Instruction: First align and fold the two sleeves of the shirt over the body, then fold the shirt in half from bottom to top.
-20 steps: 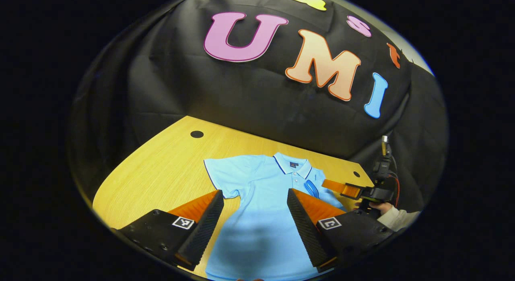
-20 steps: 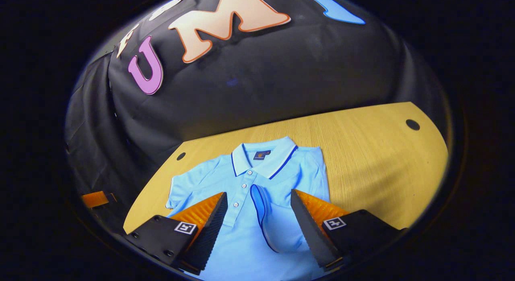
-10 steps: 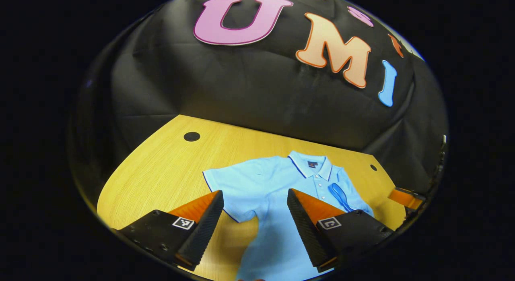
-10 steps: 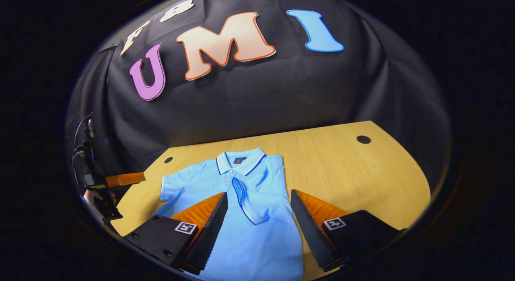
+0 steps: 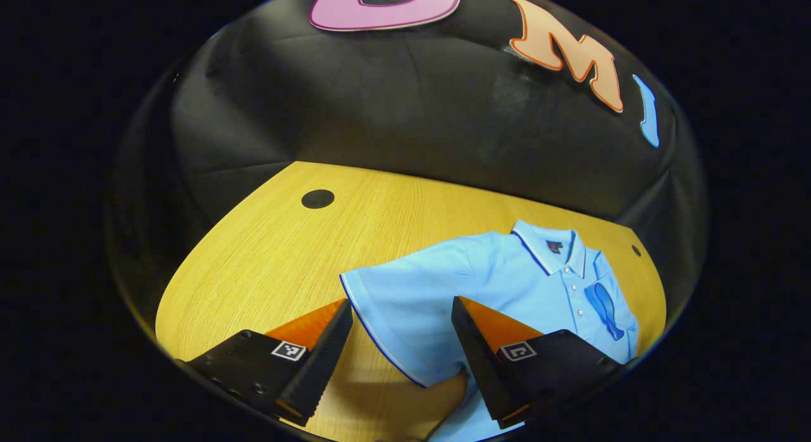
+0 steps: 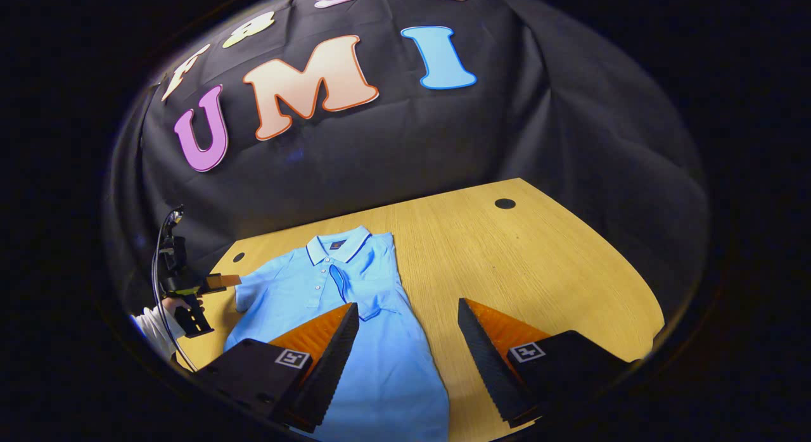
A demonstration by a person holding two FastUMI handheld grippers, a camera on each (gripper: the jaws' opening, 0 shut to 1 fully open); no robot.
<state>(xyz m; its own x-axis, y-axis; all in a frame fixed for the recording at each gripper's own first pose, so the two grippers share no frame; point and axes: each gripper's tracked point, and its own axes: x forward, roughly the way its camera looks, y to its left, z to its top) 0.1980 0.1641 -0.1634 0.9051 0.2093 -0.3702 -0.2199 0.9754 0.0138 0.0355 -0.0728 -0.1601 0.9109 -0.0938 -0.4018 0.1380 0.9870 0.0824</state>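
A light blue polo shirt (image 5: 507, 284) lies flat on the wooden table (image 5: 266, 265), collar toward the back wall. One short sleeve (image 5: 396, 306) is spread out sideways, and its hem lies between the fingers of my left gripper (image 5: 399, 359), which hovers open just above it. The other sleeve (image 6: 345, 287) is folded over the chest. My right gripper (image 6: 405, 359) is open over the shirt's (image 6: 336, 340) side edge and bare wood, holding nothing. In the right gripper view the left gripper (image 6: 218, 282) appears far left, held by a hand.
Round cable holes (image 5: 317, 199) (image 6: 505, 203) sit near the table's back corners. Black cloth walls close the booth behind and beside the table (image 6: 538, 265). A pale sleeve cuff (image 6: 149, 322) of the person shows at the left edge.
My left gripper has moved left from the shirt's body to the spread sleeve. My right gripper has drawn back to the right, off the folded sleeve. Both stayed open.
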